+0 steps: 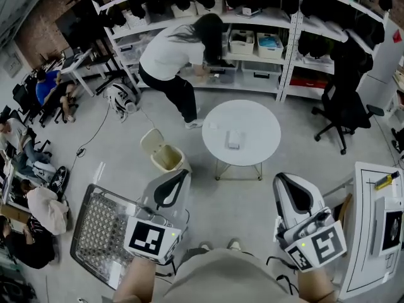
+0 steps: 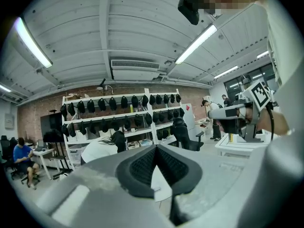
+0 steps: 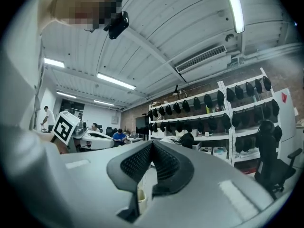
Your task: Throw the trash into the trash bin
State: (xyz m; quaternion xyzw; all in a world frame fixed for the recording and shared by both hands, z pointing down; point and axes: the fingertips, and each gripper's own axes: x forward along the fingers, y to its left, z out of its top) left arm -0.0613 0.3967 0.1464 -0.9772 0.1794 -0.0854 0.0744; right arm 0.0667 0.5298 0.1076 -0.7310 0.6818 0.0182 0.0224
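Two hand-held grippers, left (image 1: 184,174) and right (image 1: 282,178), pressed together, empty; perhaps white pack (image 1: 234,139) on table (image 1: 265,122), print illegible.

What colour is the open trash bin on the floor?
Cream. The open plastic trash bin shows best in the head view.

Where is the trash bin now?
In the head view, the trash bin stands on the floor just left of the round table, ahead of the left gripper.
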